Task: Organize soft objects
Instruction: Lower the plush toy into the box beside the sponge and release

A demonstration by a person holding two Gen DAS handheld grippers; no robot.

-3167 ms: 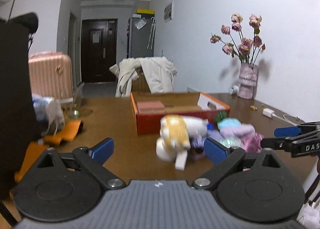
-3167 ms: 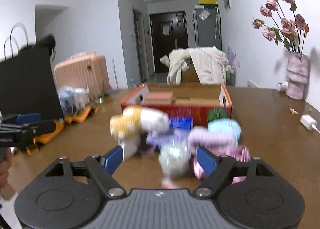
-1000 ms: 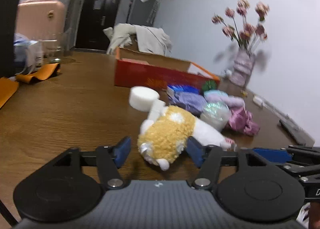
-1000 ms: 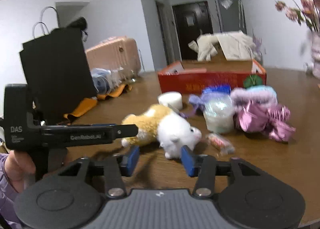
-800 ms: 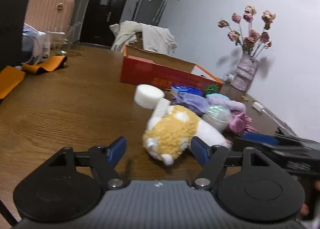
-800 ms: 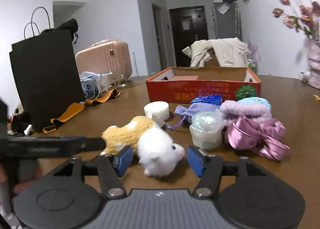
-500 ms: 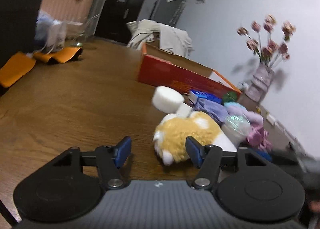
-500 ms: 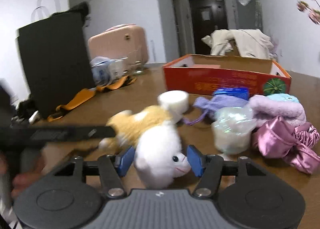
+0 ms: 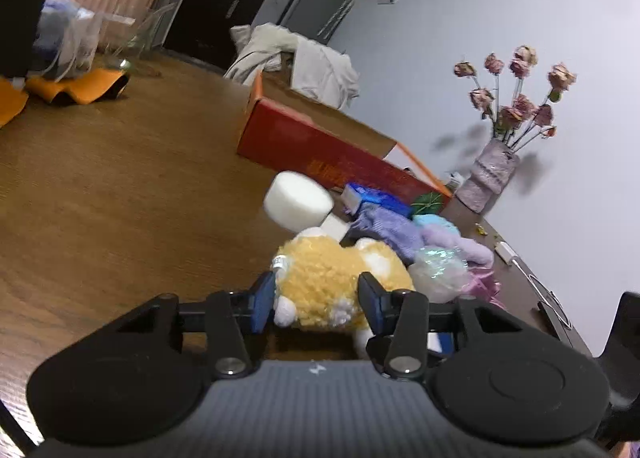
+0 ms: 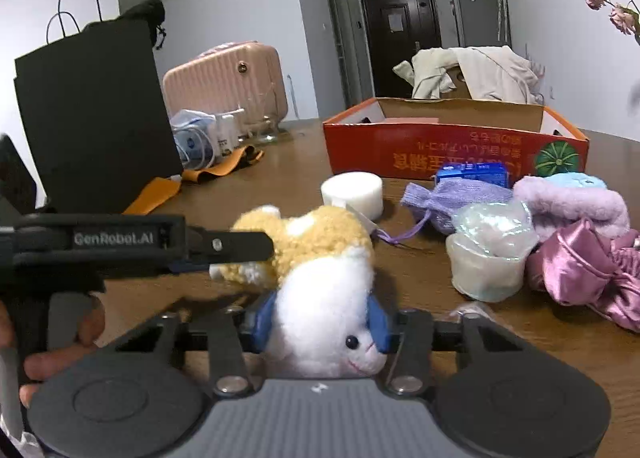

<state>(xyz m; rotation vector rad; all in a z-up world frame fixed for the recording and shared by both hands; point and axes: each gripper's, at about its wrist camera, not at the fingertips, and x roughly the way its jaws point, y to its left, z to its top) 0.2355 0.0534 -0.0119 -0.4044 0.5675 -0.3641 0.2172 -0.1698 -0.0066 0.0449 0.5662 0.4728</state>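
A yellow and white plush toy (image 9: 340,278) lies on the brown table (image 9: 120,198). My left gripper (image 9: 316,298) is shut on its yellow rear end. My right gripper (image 10: 320,322) is shut on its white head (image 10: 324,318). The left gripper also shows in the right wrist view (image 10: 224,246), reaching in from the left onto the toy's yellow part (image 10: 312,234). Behind the toy lie a white foam puck (image 10: 352,192), a purple pouch (image 10: 452,202), a clear cup (image 10: 488,258), a lilac fluffy item (image 10: 572,206) and pink satin scrunchies (image 10: 584,270).
An open orange cardboard box (image 10: 456,146) stands behind the pile, with a blue packet (image 10: 472,172) in front of it. A black paper bag (image 10: 92,118) and orange straps (image 10: 224,170) are at the left. A vase of dried roses (image 9: 492,174) stands at the right.
Both grippers have closed in on the plush toy and shut on it, the left on the yellow end and the right on the white head.
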